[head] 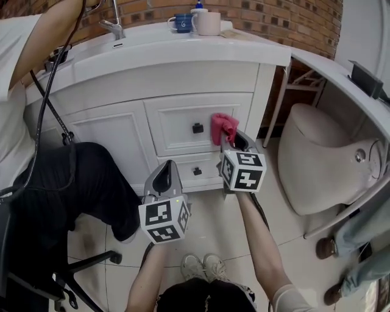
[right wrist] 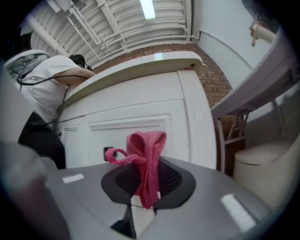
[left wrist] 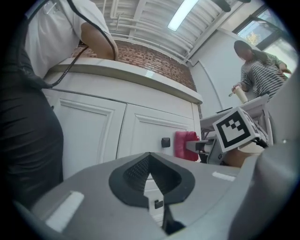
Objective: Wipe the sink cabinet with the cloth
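Cloth (head: 223,127), pink and bunched, is clamped in the fingers of the right gripper (head: 234,141) and held against the right end of the upper drawer (head: 177,119) of the white sink cabinet (head: 122,131), just right of the drawer's dark knob (head: 198,128). In the right gripper view the cloth (right wrist: 145,159) stands up from between the closed fingers in a loop, with the cabinet front (right wrist: 140,112) close behind it. The left gripper (head: 166,173) hovers nearer and lower to the left, its fingers together with nothing between them, apart from the cabinet. A seated person in dark trousers (head: 55,177) crowds the cabinet's left door, and a black cable (head: 49,91) hangs down in front of it. On the counter (head: 183,46) at the far side stand a faucet (head: 114,24), a blue mug (head: 181,22) and a pale mug (head: 208,23). A beige toilet (head: 323,161) sits to the right of the cabinet. A brick wall (head: 280,18) rises behind the counter, and the floor (head: 213,225) is pale tile. Shoes of another person (head: 326,247) show at the near right.
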Demonstrator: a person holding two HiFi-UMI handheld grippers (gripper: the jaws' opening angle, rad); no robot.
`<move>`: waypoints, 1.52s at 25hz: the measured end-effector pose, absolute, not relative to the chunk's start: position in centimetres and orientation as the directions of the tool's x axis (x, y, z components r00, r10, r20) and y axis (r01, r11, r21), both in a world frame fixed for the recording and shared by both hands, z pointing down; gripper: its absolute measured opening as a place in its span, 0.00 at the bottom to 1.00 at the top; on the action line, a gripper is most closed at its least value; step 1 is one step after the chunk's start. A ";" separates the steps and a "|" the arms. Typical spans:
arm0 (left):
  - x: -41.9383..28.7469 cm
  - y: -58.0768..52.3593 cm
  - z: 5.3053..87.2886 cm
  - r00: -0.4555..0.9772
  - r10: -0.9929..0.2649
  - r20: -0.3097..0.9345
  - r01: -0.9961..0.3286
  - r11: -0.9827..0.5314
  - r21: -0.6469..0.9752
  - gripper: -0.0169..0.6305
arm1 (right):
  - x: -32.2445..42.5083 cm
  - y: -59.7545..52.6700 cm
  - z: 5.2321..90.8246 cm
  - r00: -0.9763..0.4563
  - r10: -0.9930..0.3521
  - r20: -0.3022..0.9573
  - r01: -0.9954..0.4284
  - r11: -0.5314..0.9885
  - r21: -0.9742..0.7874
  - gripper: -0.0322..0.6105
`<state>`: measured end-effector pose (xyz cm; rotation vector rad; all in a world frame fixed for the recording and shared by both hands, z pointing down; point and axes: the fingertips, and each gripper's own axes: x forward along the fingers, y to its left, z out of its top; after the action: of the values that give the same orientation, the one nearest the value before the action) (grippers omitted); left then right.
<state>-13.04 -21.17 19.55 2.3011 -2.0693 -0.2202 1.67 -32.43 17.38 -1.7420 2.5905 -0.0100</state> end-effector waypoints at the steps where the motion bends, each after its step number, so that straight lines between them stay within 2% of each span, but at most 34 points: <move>1: -13.2 -21.2 19.5 0.090 -0.992 -0.083 -0.990 -0.098 0.101 0.05 | 3.2 -33.0 17.6 -0.367 -0.930 -0.006 -0.930 0.367 -0.016 0.14; 3: -14.1 -21.2 19.4 0.064 -0.994 -0.090 -0.995 -0.070 0.073 0.05 | 5.7 -33.1 17.7 -0.351 -0.936 -0.008 -0.936 0.351 0.003 0.15; 5: -15.7 -21.2 19.2 0.036 -0.994 -0.099 -0.994 -0.045 0.095 0.05 | 8.4 -33.1 17.8 -0.271 -0.962 -0.030 -0.963 0.270 0.012 0.15; 8: -17.6 -20.8 19.7 0.003 -0.995 -0.098 -0.992 -0.016 0.128 0.05 | 12.4 -33.6 18.6 -0.164 -0.986 -0.037 -0.981 0.167 -0.099 0.15; 10: -18.8 -20.0 20.2 -0.014 -0.995 -0.103 -0.993 0.002 0.118 0.05 | 12.0 -31.8 18.3 -0.183 -0.980 -0.083 -0.960 0.196 -0.201 0.15; 13: -21.7 -18.5 20.4 -0.054 -0.988 -0.143 -0.985 0.029 0.167 0.05 | 4.0 -28.0 17.5 -0.371 -0.911 -0.181 -0.876 0.408 -0.256 0.15; 16: -23.4 -17.8 22.0 -0.092 -0.987 -0.133 -0.979 0.065 0.196 0.05 | -6.6 -26.8 20.2 -0.569 -0.813 -0.129 -0.783 0.582 -0.219 0.15; 20: -24.4 -17.9 23.5 -0.111 -0.988 -0.110 -0.981 0.091 0.173 0.05 | -16.0 -27.2 24.4 -0.683 -0.730 -0.028 -0.708 0.671 -0.220 0.15; 23: -24.1 -18.7 24.2 -0.104 -0.989 -0.106 -0.975 0.080 0.208 0.05 | -17.8 -28.2 26.0 -0.689 -0.724 0.033 -0.721 0.681 -0.123 0.15; 26: -22.8 -19.8 24.6 -0.065 -0.993 -0.097 -0.976 0.044 0.213 0.05 | -13.5 -29.7 26.2 -0.629 -0.777 0.019 -0.770 0.620 -0.152 0.15; 32: -19.2 -22.0 26.1 -0.004 -0.997 -0.079 -0.969 -0.016 0.245 0.05 | 0.9 -32.2 25.6 -0.410 -0.912 -0.006 -0.905 0.408 -0.124 0.15; 38: -16.3 -23.1 26.1 0.050 -0.995 -0.087 -0.978 -0.066 0.200 0.05 | 12.5 -33.9 26.0 -0.165 -0.986 -0.011 -0.958 0.163 -0.235 0.15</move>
<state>-16.26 -23.12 26.06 2.2111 -2.0853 -0.3083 12.54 -33.89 26.00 -1.9168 2.2679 -0.2597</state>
